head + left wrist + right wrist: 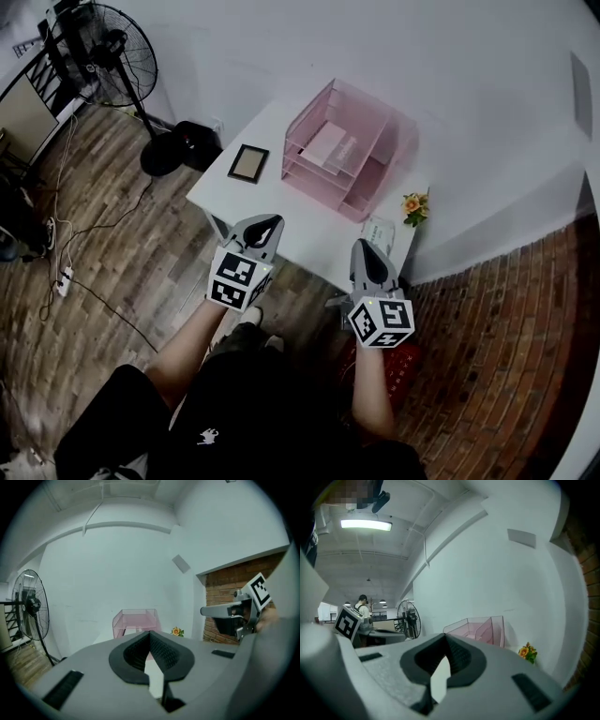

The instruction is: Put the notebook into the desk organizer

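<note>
The notebook [248,163], dark-edged with a brown cover, lies flat at the left end of the white table [281,202]. To its right stands the pink see-through desk organizer [347,145], which also shows in the left gripper view [136,619] and the right gripper view [480,627]. My left gripper [267,223] hovers over the table's near edge, below the notebook, shut and empty [150,633]. Level with it on the right, near the front right corner, my right gripper [364,246] is also shut with nothing in it [445,635].
A small orange flower [412,204] and a white packet [378,228] sit at the table's right end. A standing fan [117,56] and cables are on the wooden floor to the left. A brick surface lies to the right. A person stands far off [362,606].
</note>
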`<state>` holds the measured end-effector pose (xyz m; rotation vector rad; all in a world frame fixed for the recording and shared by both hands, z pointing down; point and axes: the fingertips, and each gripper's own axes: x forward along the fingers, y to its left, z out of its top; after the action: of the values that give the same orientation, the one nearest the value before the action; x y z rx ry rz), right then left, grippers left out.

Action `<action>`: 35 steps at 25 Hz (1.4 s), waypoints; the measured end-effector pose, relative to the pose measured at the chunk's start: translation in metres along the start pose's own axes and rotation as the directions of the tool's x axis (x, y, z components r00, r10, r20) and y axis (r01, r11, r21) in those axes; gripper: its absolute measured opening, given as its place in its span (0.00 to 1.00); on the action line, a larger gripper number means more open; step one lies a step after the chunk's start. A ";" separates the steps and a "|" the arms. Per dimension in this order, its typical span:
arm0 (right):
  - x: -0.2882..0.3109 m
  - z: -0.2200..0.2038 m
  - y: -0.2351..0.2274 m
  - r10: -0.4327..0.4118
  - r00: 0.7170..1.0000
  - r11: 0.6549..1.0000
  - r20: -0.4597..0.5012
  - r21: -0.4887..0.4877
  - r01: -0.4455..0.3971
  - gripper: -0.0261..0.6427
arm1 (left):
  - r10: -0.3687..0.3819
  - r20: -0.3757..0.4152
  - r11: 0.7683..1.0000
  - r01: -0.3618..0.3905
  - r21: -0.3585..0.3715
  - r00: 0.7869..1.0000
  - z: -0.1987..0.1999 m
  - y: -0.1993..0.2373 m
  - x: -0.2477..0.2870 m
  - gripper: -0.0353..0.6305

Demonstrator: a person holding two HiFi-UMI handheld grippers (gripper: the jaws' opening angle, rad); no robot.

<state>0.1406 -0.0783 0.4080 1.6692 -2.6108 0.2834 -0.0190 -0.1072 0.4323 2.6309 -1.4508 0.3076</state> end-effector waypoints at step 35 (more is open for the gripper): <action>-0.083 0.018 -0.008 0.023 0.996 0.999 0.090 -0.024 -0.021 0.04 | 0.083 0.158 0.991 -0.098 0.093 0.984 0.044 -0.047 -0.046 0.06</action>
<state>0.1849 -0.0101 0.3811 1.6858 -2.6872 0.1817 0.0018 -0.0533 0.3784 2.7263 -1.6476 0.1954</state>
